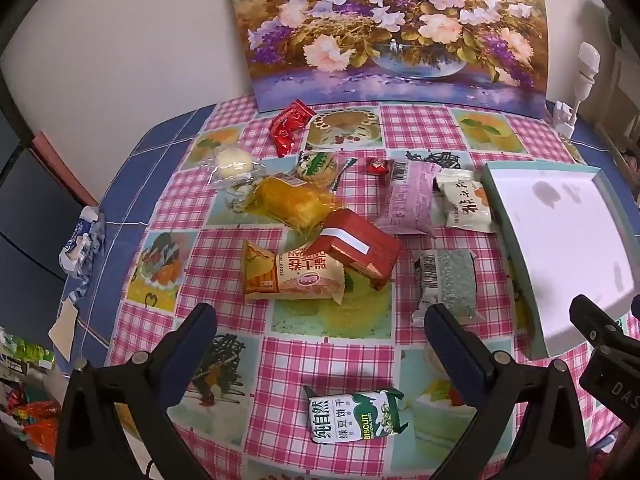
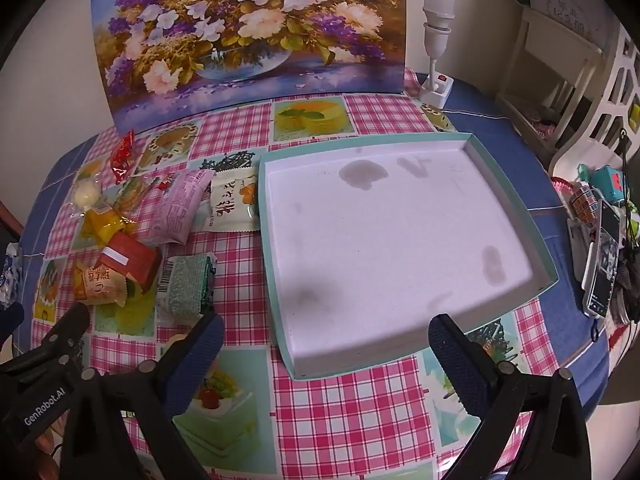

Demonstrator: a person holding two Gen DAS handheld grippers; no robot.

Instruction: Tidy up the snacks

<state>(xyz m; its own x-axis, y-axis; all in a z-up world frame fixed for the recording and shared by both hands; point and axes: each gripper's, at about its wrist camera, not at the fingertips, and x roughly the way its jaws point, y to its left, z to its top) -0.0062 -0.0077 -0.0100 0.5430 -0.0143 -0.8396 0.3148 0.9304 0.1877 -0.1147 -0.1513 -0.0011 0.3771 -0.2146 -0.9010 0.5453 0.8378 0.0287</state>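
Hovering: both grippers [image 1: 320, 344] [image 2: 326, 354] spread wide, nothing held | tray [image 2: 472, 138] bare | snacks [image 1: 294, 276] beside it

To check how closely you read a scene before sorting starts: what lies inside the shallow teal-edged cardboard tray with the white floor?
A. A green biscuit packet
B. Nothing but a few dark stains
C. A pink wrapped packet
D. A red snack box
B: the shallow teal-edged cardboard tray shows only its stained white floor, while every snack, such as the pink wrapped packet, lies outside it on the checked tablecloth.
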